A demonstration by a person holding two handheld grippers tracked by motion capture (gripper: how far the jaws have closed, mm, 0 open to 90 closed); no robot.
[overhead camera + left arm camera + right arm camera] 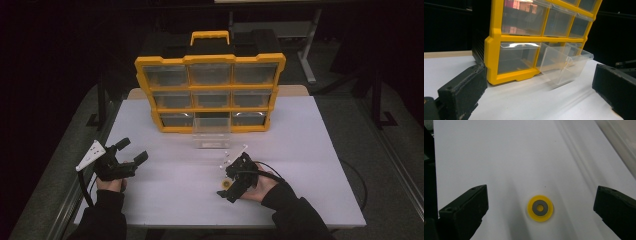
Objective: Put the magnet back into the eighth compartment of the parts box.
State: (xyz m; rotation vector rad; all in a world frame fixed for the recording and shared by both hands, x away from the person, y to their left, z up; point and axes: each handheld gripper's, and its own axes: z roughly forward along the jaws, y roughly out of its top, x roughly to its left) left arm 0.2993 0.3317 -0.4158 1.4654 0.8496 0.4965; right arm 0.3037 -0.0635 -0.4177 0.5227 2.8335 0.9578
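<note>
A small yellow disc with a grey ring (540, 208) at its centre lies flat on the white table (310, 150), on the near side and a little right of middle. The right gripper (231, 190) hangs right over it with its jaws spread wide, one on each side of the disc and neither touching it, so the pick has not happened yet.

Further back, a clear plastic drawer (565, 66) stands pulled out of the bottom row of the yellow organiser (210, 92), its front end resting on the table. It looks empty from here, though its clear walls make that hard to be sure of. A few tiny pale bits (225, 159) lie scattered between the drawer and the right gripper; I cannot make out what they are.

The left gripper (131, 151) is held off to the left, well apart from the disc, jaws spread and holding nothing, pointed toward the organiser.

As I judge it, the drawer being open is the part done. Closing on the disc, carrying it to the drawer and pushing the drawer home all remain.
</note>
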